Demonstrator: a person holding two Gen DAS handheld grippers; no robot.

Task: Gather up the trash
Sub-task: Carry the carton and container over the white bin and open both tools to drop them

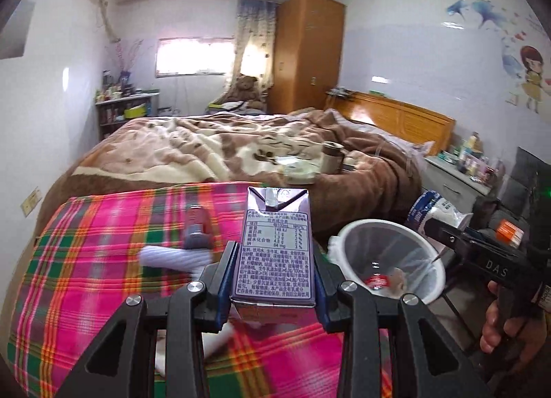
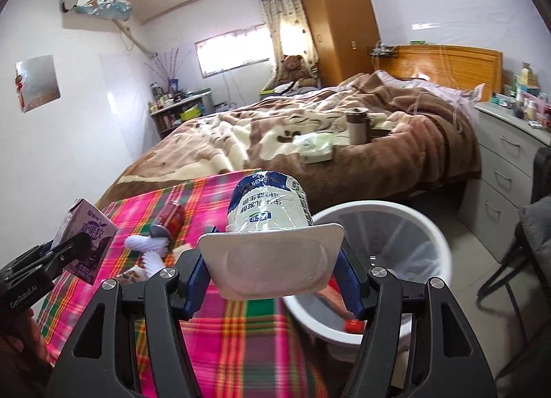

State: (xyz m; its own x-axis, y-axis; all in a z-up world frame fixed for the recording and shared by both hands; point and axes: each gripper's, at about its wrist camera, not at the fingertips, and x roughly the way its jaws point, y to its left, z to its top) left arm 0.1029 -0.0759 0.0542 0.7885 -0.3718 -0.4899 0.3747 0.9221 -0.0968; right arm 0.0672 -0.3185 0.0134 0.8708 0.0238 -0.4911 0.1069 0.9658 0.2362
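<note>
Purple drink carton (image 1: 275,243), printed label facing up, pinched on its two long sides by the left tool (image 1: 273,281), which is angled slightly downward above a pink, green and orange plaid cloth (image 1: 113,243). White yoghurt cup (image 2: 272,225), blue-and-white label, lying on its side with its wide rim toward the camera, clamped between the blue pads of the right tool (image 2: 275,270); this tool also tips downward, at the cloth's right edge. A hand (image 1: 499,318) grips the right tool's handle at the far right of the left wrist view. White round bin (image 2: 389,253) with a clear liner, on the floor just beside the cloth-covered surface, below and right of the cup; red wrappers lie at its bottom. On the cloth: a red can (image 2: 170,220) lying on its side and a white ridged object (image 2: 148,246) near it. Beyond: a bed (image 1: 213,146) under a brown and cream blanket with a cup and tissues on it, wooden headboard, wardrobe (image 2: 339,15), grey drawer unit (image 2: 506,163), teddy bear, curtained window, wall air conditioner.
</note>
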